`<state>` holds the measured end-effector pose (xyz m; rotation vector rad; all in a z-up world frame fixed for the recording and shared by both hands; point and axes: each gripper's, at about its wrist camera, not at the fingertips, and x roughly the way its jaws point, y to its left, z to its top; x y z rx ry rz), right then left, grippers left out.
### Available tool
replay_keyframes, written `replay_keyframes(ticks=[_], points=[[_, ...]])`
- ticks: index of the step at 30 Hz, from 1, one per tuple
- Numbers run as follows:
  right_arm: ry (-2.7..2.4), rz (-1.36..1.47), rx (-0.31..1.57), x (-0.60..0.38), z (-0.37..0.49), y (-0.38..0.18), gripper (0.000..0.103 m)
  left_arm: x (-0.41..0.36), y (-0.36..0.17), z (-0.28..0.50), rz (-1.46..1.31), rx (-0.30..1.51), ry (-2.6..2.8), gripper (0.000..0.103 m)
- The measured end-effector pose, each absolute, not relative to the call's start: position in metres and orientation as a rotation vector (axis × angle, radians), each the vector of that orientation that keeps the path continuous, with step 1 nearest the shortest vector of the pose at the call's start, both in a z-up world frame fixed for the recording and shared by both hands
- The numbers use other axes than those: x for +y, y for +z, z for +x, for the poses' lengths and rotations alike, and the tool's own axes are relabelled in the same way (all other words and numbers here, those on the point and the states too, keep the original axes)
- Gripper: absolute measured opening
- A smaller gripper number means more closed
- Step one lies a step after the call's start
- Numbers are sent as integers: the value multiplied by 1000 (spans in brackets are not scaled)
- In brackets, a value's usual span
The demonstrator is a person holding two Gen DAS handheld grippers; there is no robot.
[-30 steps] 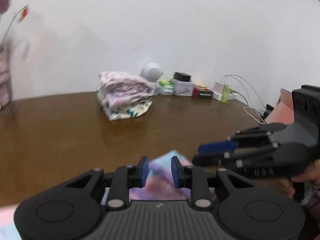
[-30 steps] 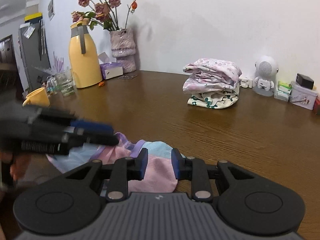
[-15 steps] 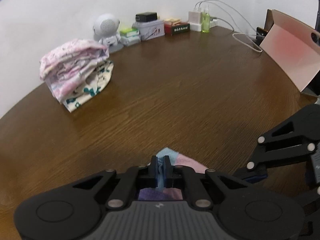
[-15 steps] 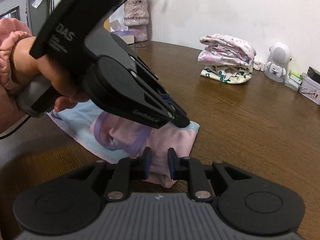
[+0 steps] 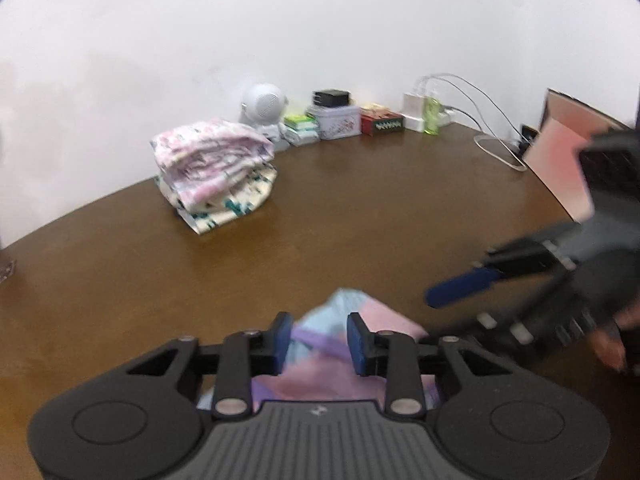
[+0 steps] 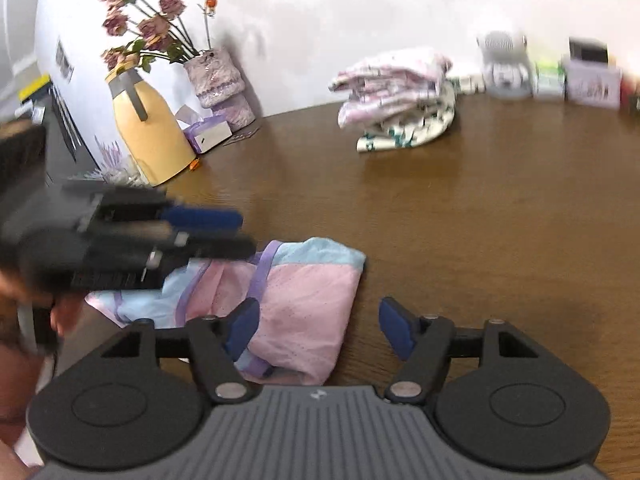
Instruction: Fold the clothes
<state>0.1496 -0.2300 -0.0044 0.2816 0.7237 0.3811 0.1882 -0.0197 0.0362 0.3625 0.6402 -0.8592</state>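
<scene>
Pink garment: your pink, light-blue and purple-trimmed mesh garment (image 6: 296, 300) lies bunched and partly folded on the brown wooden table (image 6: 460, 216), on your side of the folded floral clothes stack (image 6: 396, 100) and well apart from it.
Left gripper: your left gripper (image 5: 318, 338) hangs over the garment with its blue pads spread and nothing between them; in the right view it shows blurred (image 6: 232, 232) above the cloth's far-left edge.
Right gripper: your right gripper (image 6: 316, 326) is released too, jaws wide, one pad over the pink panel and the other over bare wood on the side away from the stack's left neighbours.
Why so: judged from this, you have let go so the fold can settle flat, and both tools sit low and close, ready to take fresh edges.
Stack: finished pieces rest toward the wall, probably kept clear of your working patch.
Beside the stack: a white round-headed robot figure (image 5: 264, 114) stands just right of it; a yellow vacuum jug (image 6: 146, 136) stands well to its left.
Writing: none legible; the box labels near the stack are too blurred.
</scene>
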Motion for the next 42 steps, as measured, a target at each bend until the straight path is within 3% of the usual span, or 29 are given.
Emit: replay_keyframes(ticks=[2, 9, 13, 18, 22, 29, 36, 42], points=[[390, 337, 743, -233, 156, -10, 51, -20, 28, 183, 369, 650, -877, 19], [361, 481, 777, -242, 167, -25, 42, -18, 5, 179, 384, 669, -878, 15], [365, 568, 790, -243, 170, -32, 26, -13, -1, 177, 362, 659, -890, 14], [343, 643, 792, -241, 173, -38, 20, -7, -6, 177, 333, 648, -905, 15], [344, 668, 787, -243, 174, -39, 7, -2, 0, 177, 295, 639, -904, 15], [265, 357, 725, -246, 166, 9, 6, 23, 29, 164, 242, 563, -886, 20], [218, 1, 702, -221, 160, 51, 6, -11, 13, 178, 288, 598, -915, 20], [302, -111, 667, -177, 157, 65, 6, -48, -3, 189, 335, 650, -942, 20]])
